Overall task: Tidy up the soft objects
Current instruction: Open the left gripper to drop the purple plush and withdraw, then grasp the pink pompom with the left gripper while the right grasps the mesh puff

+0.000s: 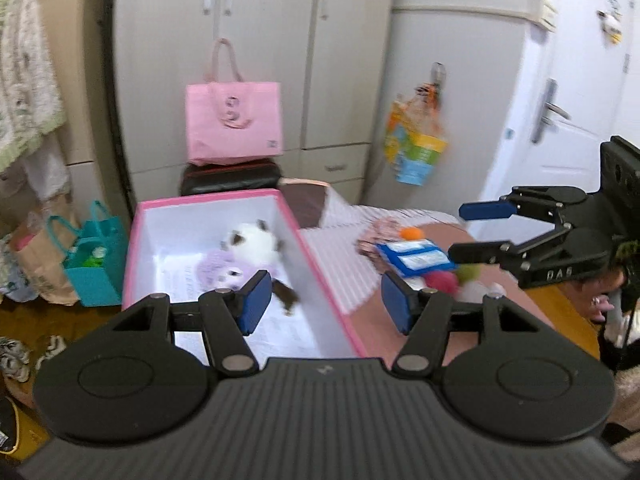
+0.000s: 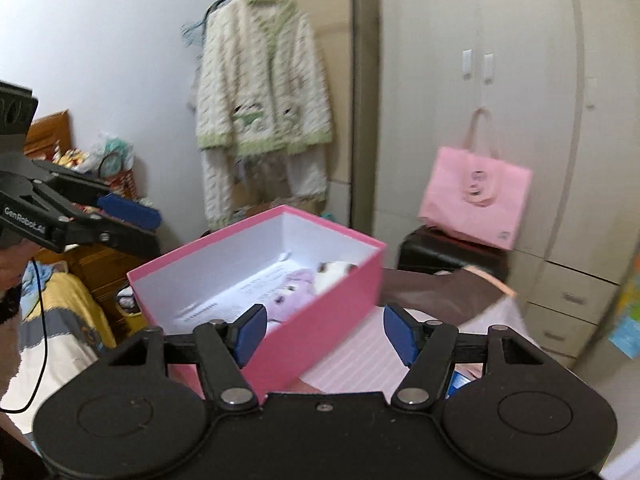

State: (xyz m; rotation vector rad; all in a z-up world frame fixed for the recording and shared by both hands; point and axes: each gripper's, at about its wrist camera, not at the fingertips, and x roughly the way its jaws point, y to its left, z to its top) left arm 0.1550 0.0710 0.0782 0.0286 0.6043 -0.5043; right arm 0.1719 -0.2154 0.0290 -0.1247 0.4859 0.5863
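Observation:
A pink box (image 1: 208, 199) with a white inside stands open on the striped tablecloth. A white and brown plush (image 1: 254, 242) and a purple plush (image 1: 224, 270) lie in it; both show again as the purple plush (image 2: 290, 292) and white plush (image 2: 336, 272) in the box (image 2: 320, 320). My left gripper (image 1: 325, 306) hovers open over the box's near right wall, nothing between its pads. My right gripper (image 2: 326, 334) is open and empty at the box's near corner. On the table right of the box lie a blue and white pouch (image 1: 414, 258), an orange ball (image 1: 412, 233) and pink fluff (image 1: 442, 282).
A pink tote bag (image 1: 234, 124) sits on a dark stool (image 1: 230, 178) before the wardrobe. A teal bag (image 1: 98, 264) and paper bags stand on the floor to the left. Pyjamas (image 2: 260, 92) hang on the wall. A white door (image 1: 560, 100) is at right.

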